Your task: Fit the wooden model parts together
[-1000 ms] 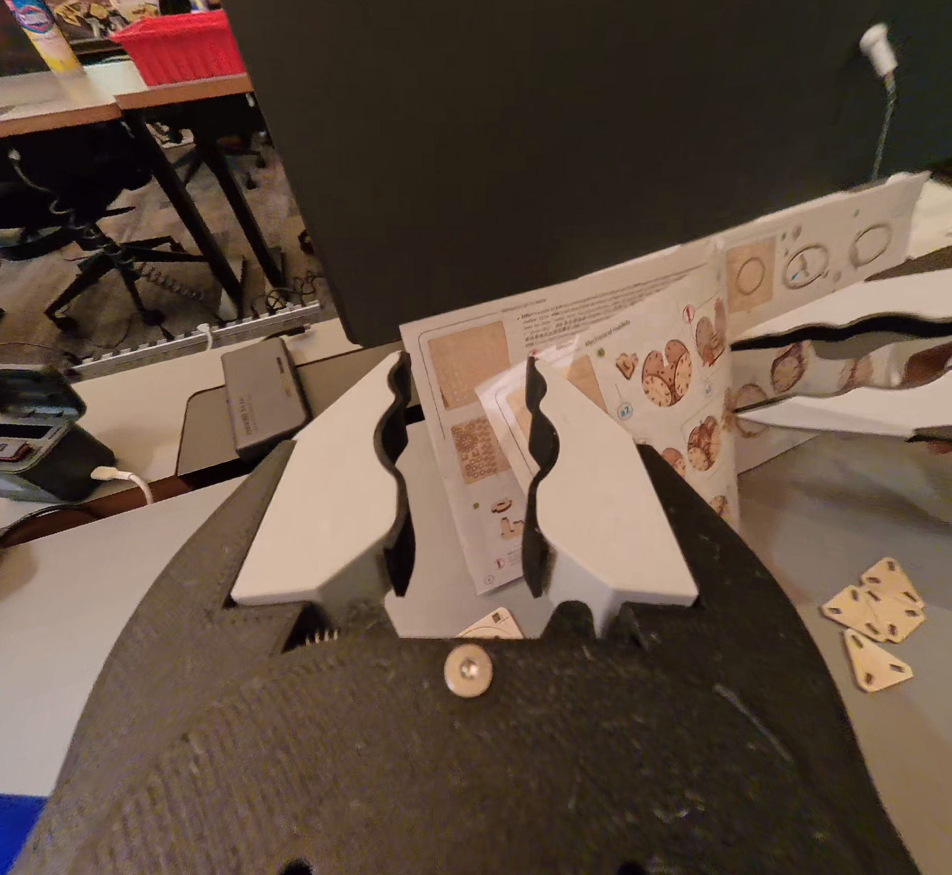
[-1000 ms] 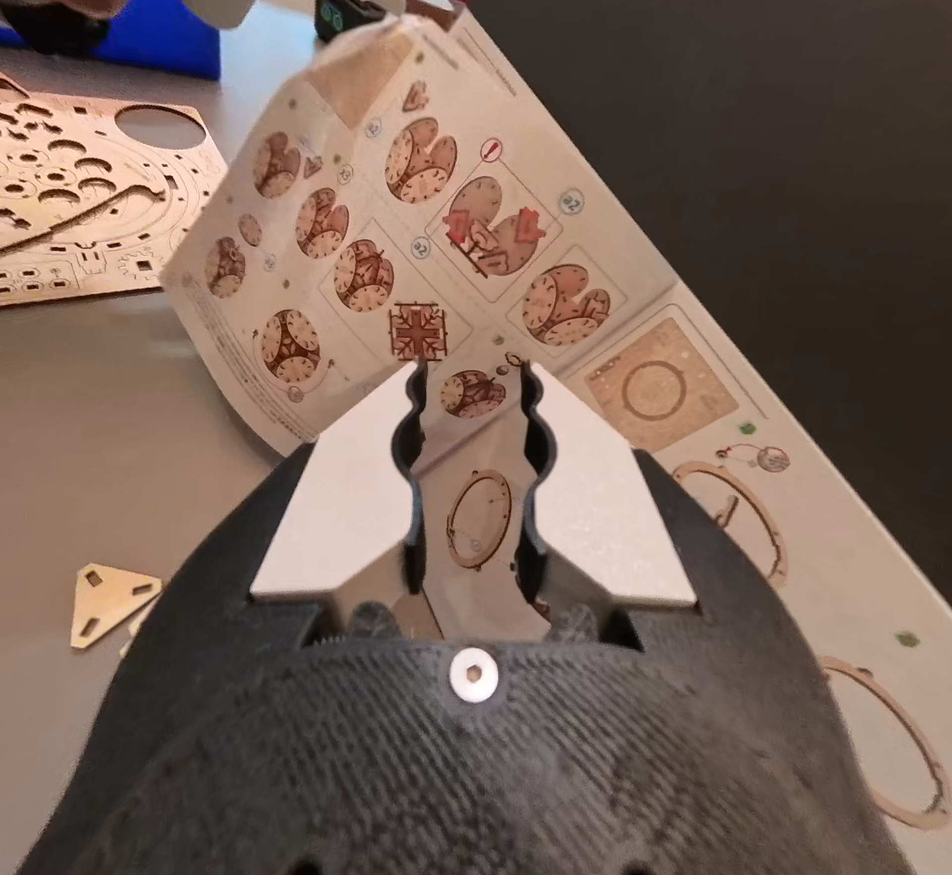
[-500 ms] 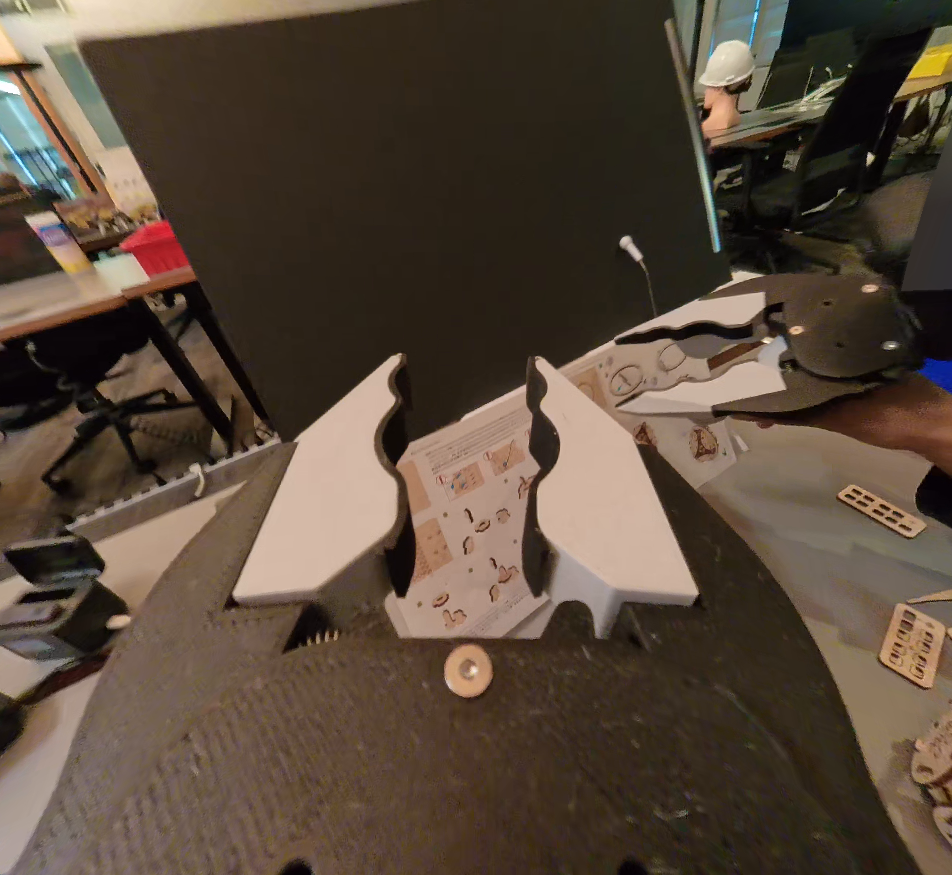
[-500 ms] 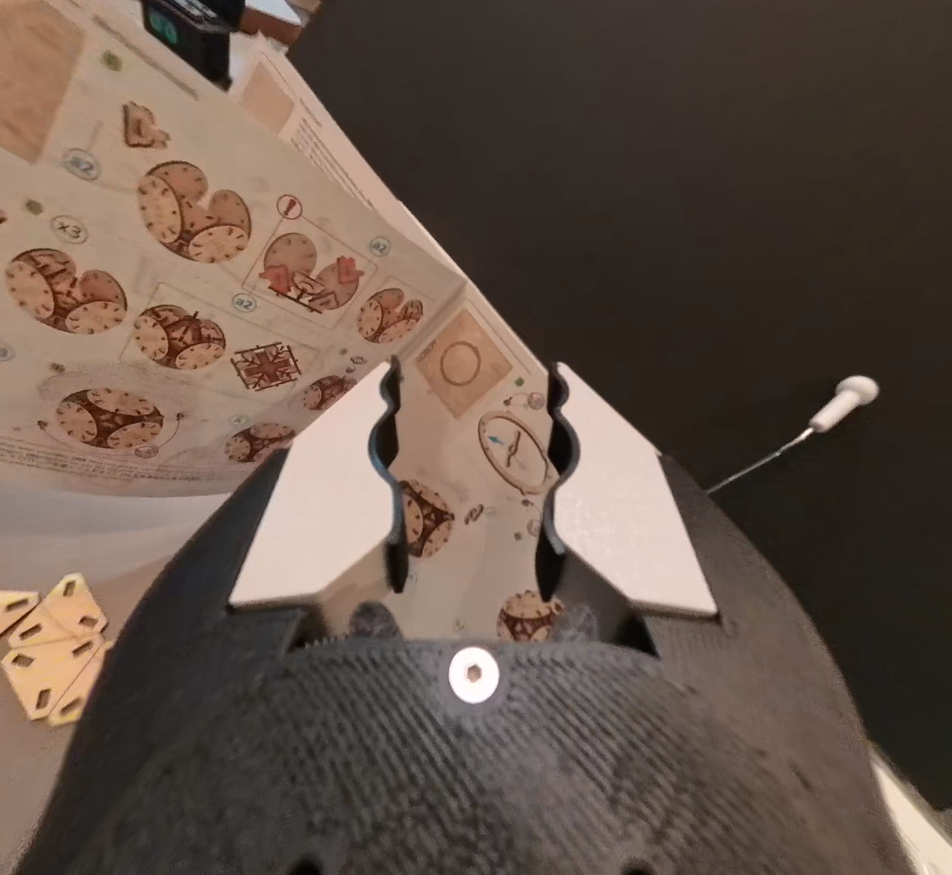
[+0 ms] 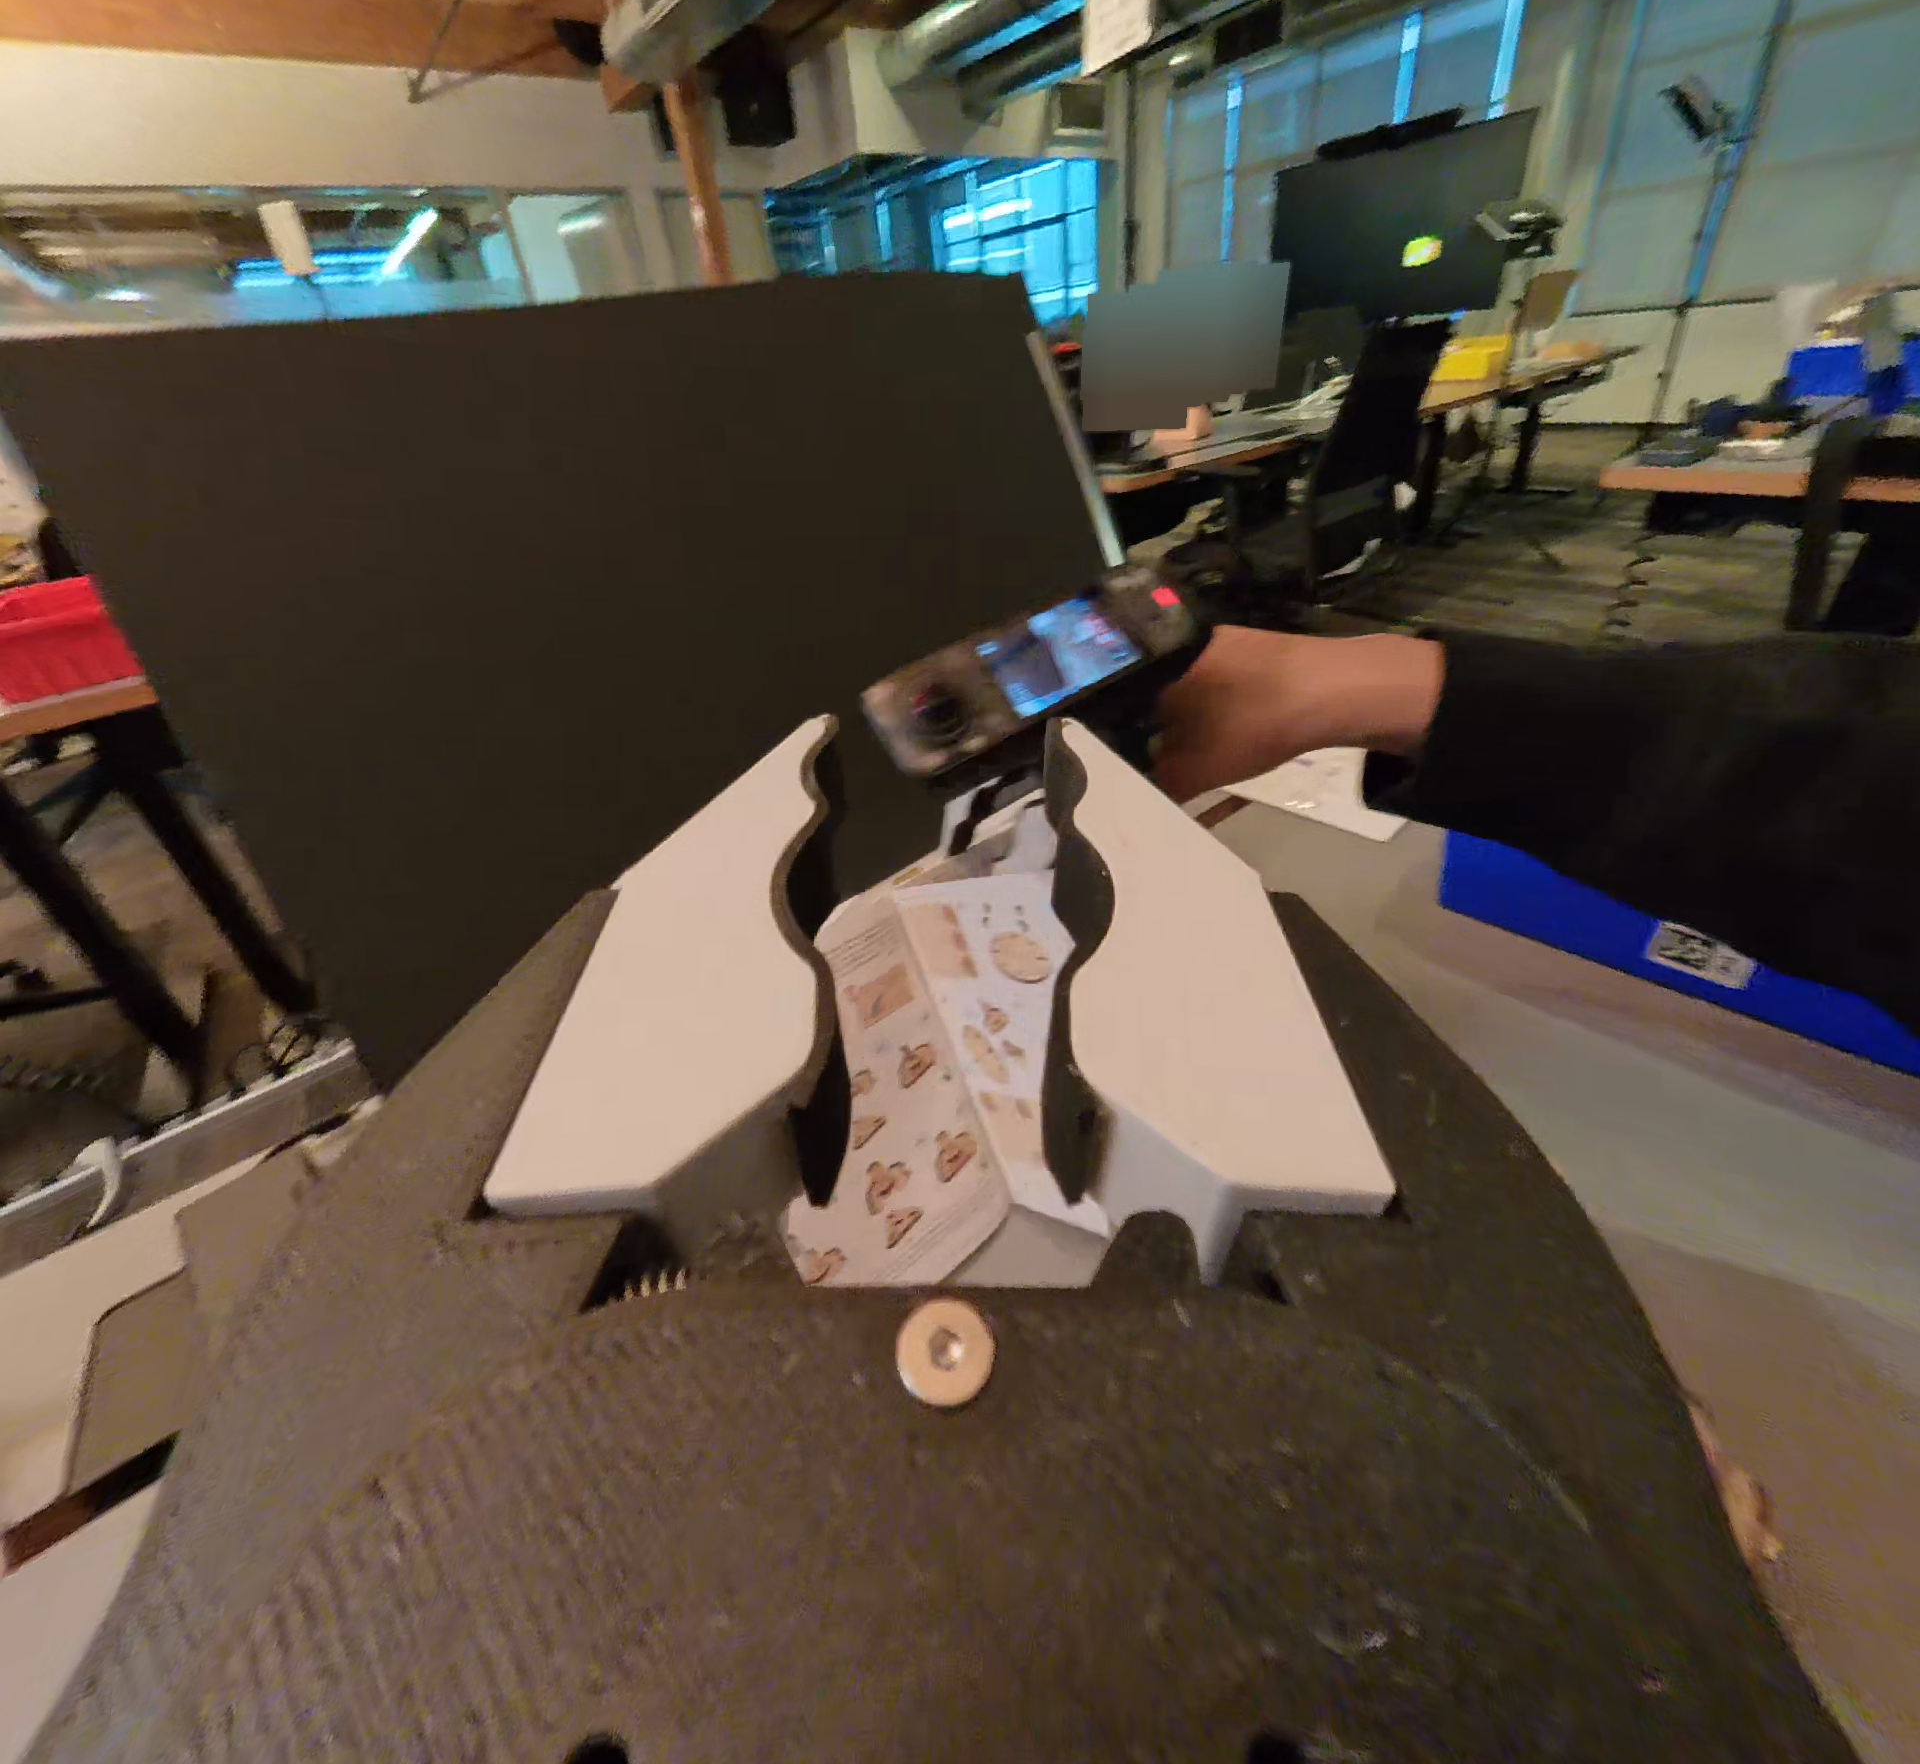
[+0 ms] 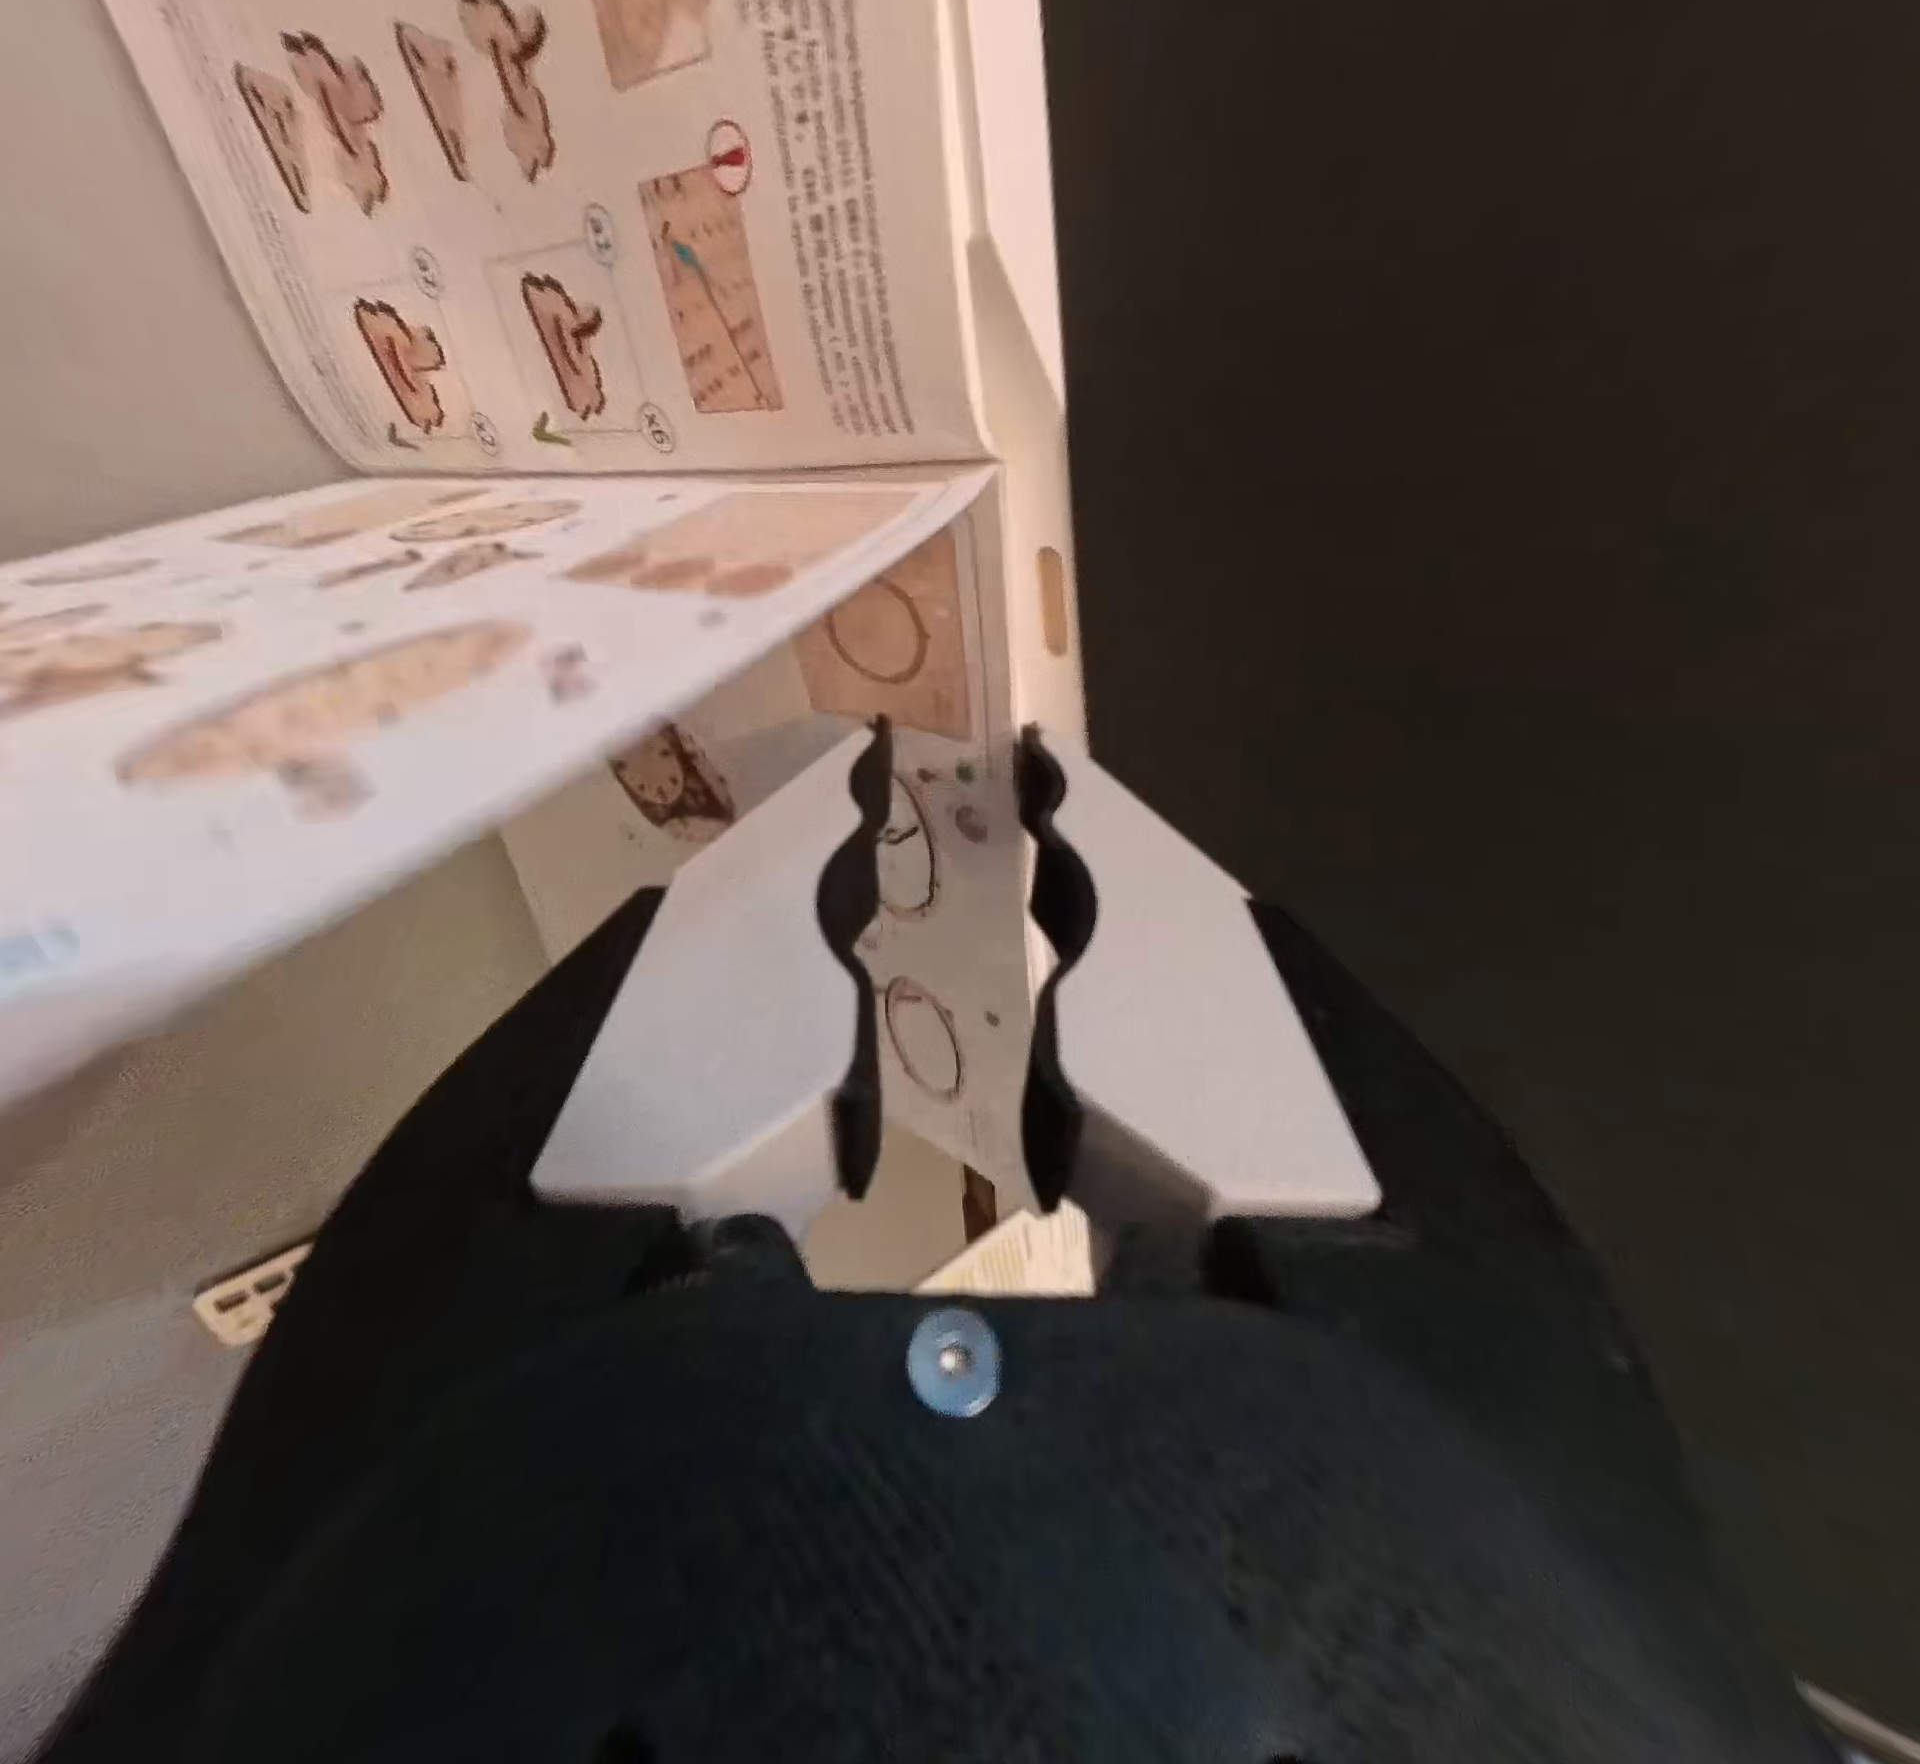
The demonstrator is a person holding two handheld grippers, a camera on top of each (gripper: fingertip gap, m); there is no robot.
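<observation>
A tall matte black backdrop panel (image 5: 582, 571) stands behind the grey table (image 5: 1558, 1091). A blue plastic bin (image 5: 1662, 956) sits at right, a red basket (image 5: 52, 639) far left.

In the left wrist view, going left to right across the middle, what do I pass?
Red basket → black board → camera on the other tool → hand → dark sleeve.

booklet (image 6: 312, 727) near page blurred | right hand-held gripper (image 5: 997, 821) mostly hidden
</observation>
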